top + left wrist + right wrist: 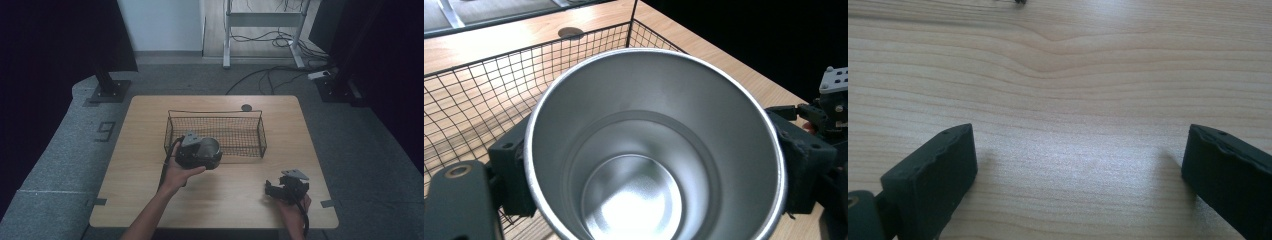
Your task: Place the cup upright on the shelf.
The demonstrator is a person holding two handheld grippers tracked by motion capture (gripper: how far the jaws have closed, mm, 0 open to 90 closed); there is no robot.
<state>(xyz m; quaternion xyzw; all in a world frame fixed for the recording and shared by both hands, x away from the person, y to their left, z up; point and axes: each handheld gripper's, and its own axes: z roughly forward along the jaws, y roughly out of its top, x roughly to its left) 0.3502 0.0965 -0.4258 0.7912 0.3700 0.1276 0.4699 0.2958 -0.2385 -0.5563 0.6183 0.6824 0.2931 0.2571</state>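
A shiny steel cup (208,148) is held by my left gripper (198,154) at the near left corner of a black wire basket (250,131). In the left gripper view the empty cup (649,150) sits between both jaws, which press on its sides, and the basket mesh (484,95) lies behind it. My right gripper (272,189) rests low over the table's near right part. In the right gripper view its jaws (1075,170) stand wide apart over bare wood, with nothing between them.
The wooden table (150,150) has a small dark round disc (246,107) at its far edge behind the basket. Black stands and loose cables lie on the floor beyond the table.
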